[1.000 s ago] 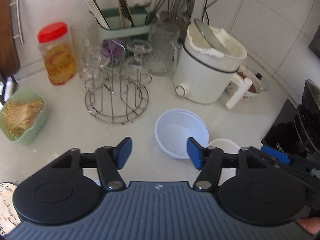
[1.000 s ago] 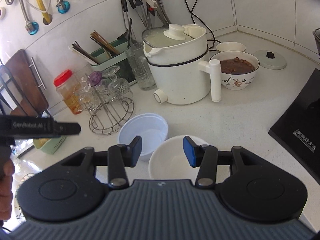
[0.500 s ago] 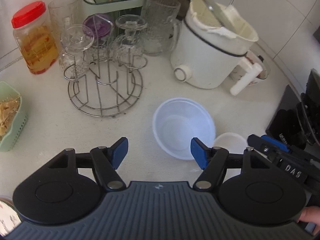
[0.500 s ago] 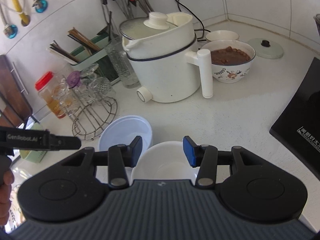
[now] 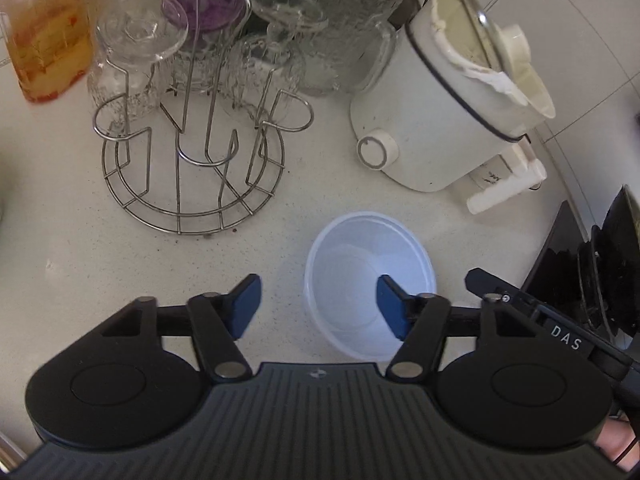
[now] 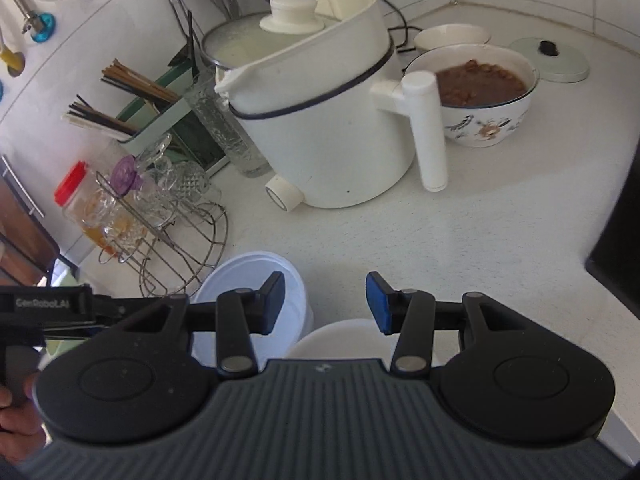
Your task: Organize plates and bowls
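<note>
Your left hand-held gripper [image 5: 318,302] hangs over the white table [image 5: 80,264] with its jaws wide and closing; its right pad sits in front of the inside of the translucent plastic bowl [image 5: 360,264], its left pad over bare table outside the bowl's near-left rim, so the rim lies between them, and no pad presses on it. That bowl stands upright at about 1 o'clock from the gripper's middle in the left wrist view, with nothing in it. Beyond it at 11 o'clock stands the wire glass rack [image 5: 192,160] with upturned glasses, and at 1 o'clock, farther back, the white electric pot [image 5: 436,120]. Your right hand-held gripper [image 6: 325,303] is partly open and narrowing a little, with nothing gripped: between and below its pads you see the far rim of the white bowl [image 6: 340,336] (most of it is hidden under the gripper body), and its left pad overlaps the plastic bowl [image 6: 248,280], which stands just beside the white bowl at 10 o'clock; whether the two bowls touch cannot be told. In the right wrist view the electric pot [image 6: 320,120] stands at 12 o'clock, the patterned bowl of brown food [image 6: 476,96] at 1 o'clock behind its handle, and a small lid [image 6: 550,60] past that. The other gripper's black arm [image 6: 52,308] crosses at 9 o'clock.
</note>
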A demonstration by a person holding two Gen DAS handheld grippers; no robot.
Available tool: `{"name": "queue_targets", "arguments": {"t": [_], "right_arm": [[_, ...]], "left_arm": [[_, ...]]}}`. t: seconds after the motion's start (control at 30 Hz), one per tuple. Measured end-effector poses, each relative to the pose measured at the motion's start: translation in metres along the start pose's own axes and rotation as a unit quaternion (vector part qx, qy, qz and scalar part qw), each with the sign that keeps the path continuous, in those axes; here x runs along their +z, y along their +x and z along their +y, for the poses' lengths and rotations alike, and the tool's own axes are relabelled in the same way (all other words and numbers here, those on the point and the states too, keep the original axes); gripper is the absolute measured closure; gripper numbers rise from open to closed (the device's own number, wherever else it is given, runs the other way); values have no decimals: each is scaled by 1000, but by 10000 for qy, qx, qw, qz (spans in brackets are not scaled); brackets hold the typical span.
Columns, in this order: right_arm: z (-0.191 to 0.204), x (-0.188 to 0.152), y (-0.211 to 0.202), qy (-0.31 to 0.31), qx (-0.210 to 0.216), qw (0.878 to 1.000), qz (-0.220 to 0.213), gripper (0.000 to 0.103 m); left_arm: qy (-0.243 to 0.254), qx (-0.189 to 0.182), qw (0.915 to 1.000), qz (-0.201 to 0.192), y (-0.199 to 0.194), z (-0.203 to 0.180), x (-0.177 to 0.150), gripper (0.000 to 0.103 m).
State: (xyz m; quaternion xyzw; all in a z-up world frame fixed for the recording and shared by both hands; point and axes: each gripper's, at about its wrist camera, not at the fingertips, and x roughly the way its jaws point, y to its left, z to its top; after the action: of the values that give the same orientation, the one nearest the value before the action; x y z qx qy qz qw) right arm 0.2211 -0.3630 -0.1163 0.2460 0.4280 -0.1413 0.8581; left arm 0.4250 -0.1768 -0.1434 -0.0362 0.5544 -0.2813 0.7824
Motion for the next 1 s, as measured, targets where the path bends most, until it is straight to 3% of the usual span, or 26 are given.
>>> {"name": "queue_targets", "arguments": {"t": [0.07,0.23,0.4,0.67,1.0], "right_arm": [[3,0,8,-23,47,9999,123,58],[12,-2,25,-151,49,9991,391,72],[16,-1,37,-280,63,9983,511,72],[24,-1,46,-306,202,9972,651,72],[35,4,15,-162,465,9974,528,72]], "left_arm": [[-62,-54,10000,1,3,1,0,40],[-100,-105,9999,60,11,3,-1,55],[20,-26,9997,252,23,1,-1,79],[95,-64,9991,419,35,0,9,80],[166,-71,9998,39,-8,-10,22,80]]}}
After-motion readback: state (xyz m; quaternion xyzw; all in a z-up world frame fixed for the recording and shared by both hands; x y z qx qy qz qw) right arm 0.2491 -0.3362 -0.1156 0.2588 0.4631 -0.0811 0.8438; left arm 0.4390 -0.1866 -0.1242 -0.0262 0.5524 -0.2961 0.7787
